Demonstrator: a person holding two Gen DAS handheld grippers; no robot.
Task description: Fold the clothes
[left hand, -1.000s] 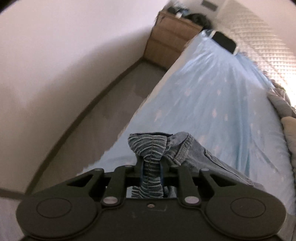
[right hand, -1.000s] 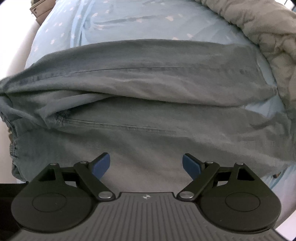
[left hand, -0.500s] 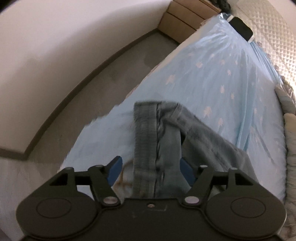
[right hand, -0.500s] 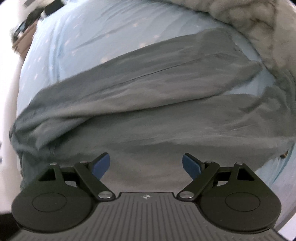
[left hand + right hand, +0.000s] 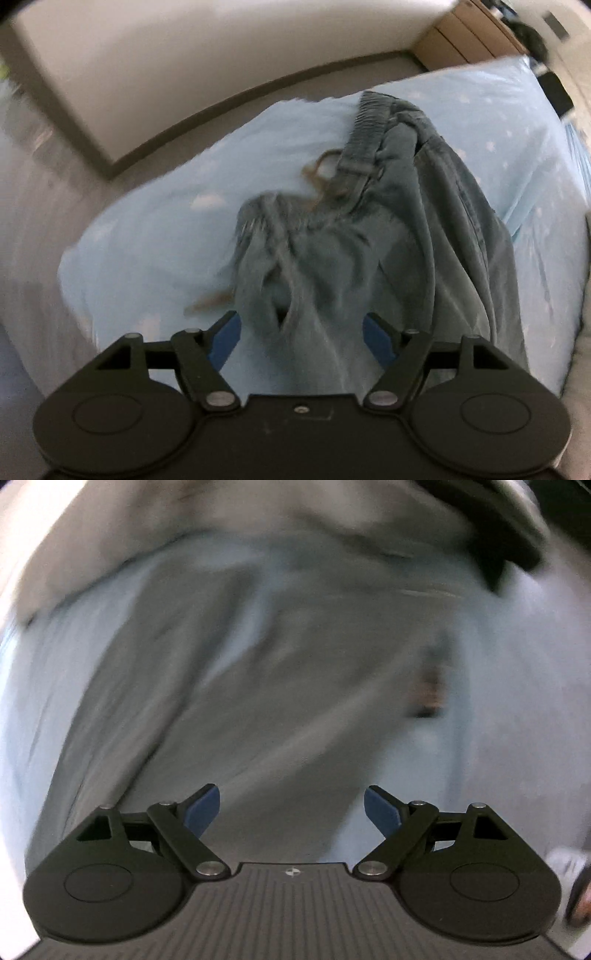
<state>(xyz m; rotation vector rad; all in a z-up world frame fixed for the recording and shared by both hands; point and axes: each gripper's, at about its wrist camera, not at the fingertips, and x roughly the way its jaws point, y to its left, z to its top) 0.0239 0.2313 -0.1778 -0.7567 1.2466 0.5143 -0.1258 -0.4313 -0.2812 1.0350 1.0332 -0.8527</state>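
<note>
The left tongs [image 5: 301, 334] stand wide, their jaws having just been opening; the blue pads [image 5: 223, 341] flank a fold of the jeans [image 5: 369, 236] below them without pressing on it, so nothing is gripped. The right tongs [image 5: 291, 808] also gape wide and empty above blurred grey-blue cloth. The jeans are soft, washed grey-blue denim, lying rumpled on the bed sheet [image 5: 155, 236]: in the left view the ribbed, gathered waistband [image 5: 364, 138] points toward 12 o'clock, the legs run down toward 5 o'clock, and thick seams and creases cross the middle. The sheet is smooth pale blue with small white spots. At 1 o'clock from the jeans, beyond the bed, stands a light wooden chest of drawers [image 5: 461, 40]; its drawers are closed, so their contents cannot be told. A plain pale wall [image 5: 184, 55] meets grey floor at 11 o'clock.
</note>
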